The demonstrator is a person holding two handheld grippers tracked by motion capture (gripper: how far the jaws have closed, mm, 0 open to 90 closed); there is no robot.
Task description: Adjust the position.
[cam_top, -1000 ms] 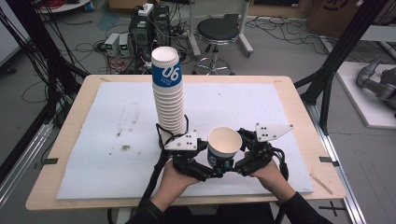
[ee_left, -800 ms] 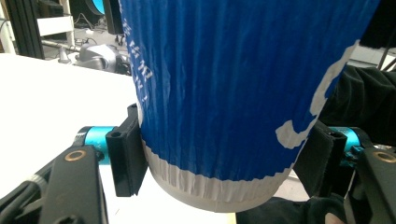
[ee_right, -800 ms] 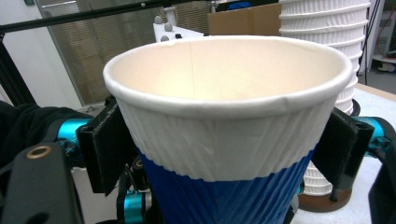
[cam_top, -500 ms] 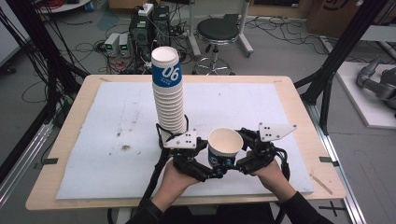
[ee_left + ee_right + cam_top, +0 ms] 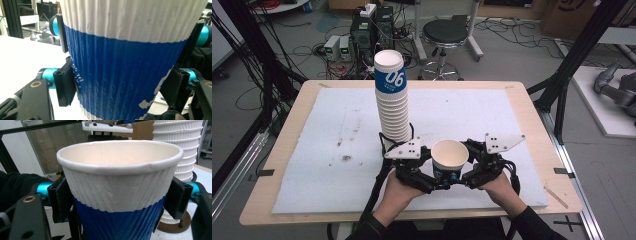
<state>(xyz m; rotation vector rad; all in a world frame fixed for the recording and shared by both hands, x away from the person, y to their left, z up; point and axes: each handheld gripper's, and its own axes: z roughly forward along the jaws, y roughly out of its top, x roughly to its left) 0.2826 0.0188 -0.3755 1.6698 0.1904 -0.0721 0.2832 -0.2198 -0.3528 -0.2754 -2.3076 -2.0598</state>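
Item: single paper cup [image 5: 450, 159], white above, blue below, upright with mouth up, near the table [image 5: 282, 150] front edge at about 5 o'clock from the tall stack of cups [image 5: 392, 100].

Grip, left gripper [image 5: 424, 175]: jaws have just been closing; the pads flank the blue band low on the cup, the left pad [image 5: 65, 85] touching the wall, the far one seemingly touching too.

Grip, right gripper [image 5: 464, 175]: jaws have just been opening slightly; they stand at medium width on either side of the cup, higher up, pads against its ribbed wall just under the white band.

Step in hand: probably a handover or a two-handed hold of one cup taken from or bound for the stack.

Next move calls for: one gripper releasing cleanly while the other keeps the cup upright, uncrushed.

Pose: both hands [image 5: 399, 192] enter from 6 o'clock, grippers angled inward to meet at the cup.
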